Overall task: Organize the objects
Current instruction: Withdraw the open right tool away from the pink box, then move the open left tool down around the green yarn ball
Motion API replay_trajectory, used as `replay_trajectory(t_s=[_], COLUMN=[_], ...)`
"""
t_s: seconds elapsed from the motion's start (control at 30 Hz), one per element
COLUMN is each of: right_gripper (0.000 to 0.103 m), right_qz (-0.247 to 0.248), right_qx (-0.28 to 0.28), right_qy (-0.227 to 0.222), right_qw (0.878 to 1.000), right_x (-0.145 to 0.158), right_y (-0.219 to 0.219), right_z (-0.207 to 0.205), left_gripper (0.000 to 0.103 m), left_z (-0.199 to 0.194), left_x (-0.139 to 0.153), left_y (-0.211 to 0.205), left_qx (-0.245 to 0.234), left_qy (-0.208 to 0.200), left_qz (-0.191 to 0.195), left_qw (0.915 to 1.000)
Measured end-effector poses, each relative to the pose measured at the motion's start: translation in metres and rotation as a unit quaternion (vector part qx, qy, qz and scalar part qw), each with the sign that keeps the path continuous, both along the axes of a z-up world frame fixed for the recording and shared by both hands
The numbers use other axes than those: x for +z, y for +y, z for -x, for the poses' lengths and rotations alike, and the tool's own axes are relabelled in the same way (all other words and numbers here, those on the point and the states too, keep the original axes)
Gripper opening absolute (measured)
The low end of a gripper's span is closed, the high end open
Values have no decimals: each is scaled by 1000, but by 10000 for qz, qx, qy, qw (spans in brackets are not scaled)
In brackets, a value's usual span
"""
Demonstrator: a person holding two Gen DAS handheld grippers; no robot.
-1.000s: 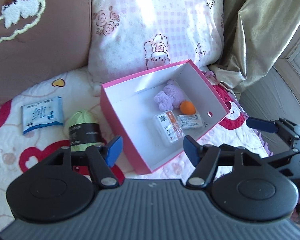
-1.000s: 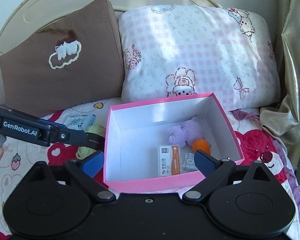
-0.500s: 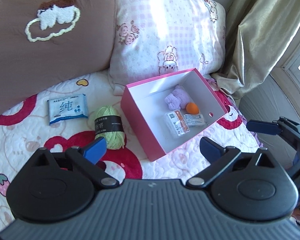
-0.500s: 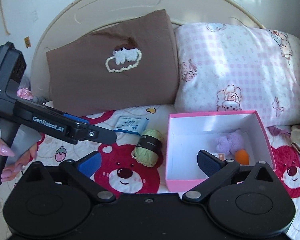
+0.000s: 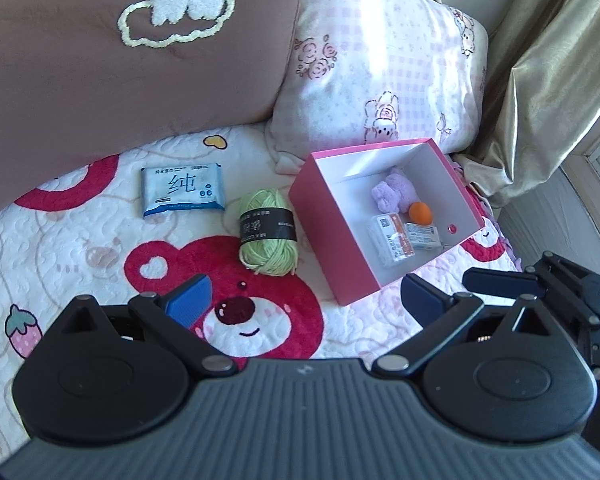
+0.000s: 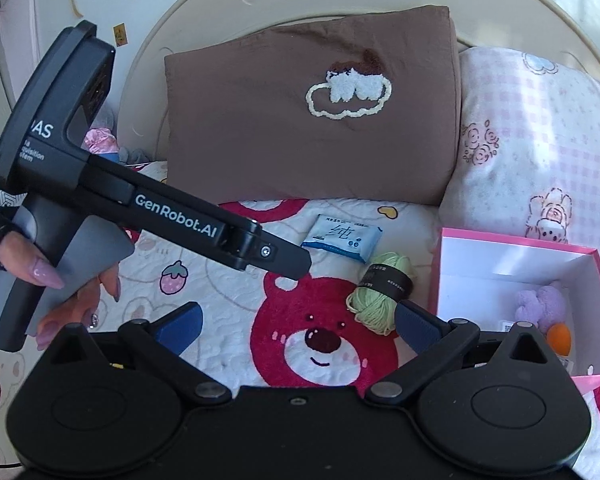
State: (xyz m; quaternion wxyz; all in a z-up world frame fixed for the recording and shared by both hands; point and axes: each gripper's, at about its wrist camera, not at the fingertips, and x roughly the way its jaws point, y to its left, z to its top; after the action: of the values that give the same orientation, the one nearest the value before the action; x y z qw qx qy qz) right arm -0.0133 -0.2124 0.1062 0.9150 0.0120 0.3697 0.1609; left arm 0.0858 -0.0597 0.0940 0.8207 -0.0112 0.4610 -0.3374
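Both pairs of fingers stand spread wide with nothing between them; the left gripper and the right gripper hover over the bear-print quilt, and the left one's jaws have just been opening, empty.

From the left, the blue wipes packet lies flat on the quilt below the brown pillow. Just to its right lies the green yarn ball, close beside the pink box but apart from it. Inside the box are a purple plush, a small orange ball and two flat packets.

By my judgement the sorting is partly done: two things are left outside the box, and the step in hand is picking the next one. The yarn sits nearest; the next move calls for lowering open jaws across its banded middle.

Compared with a second ago, both views take in more of the bed: the box has slid to the right and looks smaller, and the wipes packet and yarn are now in full sight.
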Motion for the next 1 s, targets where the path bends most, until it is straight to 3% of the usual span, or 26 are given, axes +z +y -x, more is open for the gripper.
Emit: replay_trajectory(t_s=[0.3,0.7,1.0], right_gripper=[103,103,103], right_qz=[-122,497,270], right_qx=[-67,-172,-500], right_qy=[136,259,444], right_qw=[9998,9983,9974], right_x=[-35,-78,-106], right_y=[19,33,26], right_z=[-24,-65,-93], left_gripper=[103,103,102], left_z=[-13,-53,-74], left_x=[-25,-87,-120], left_y=[18,30,25], left_qx=[86,448,554], left_qy=[-87,240,315], left_qz=[182,101,21], left_qw=[9998,9987,9980])
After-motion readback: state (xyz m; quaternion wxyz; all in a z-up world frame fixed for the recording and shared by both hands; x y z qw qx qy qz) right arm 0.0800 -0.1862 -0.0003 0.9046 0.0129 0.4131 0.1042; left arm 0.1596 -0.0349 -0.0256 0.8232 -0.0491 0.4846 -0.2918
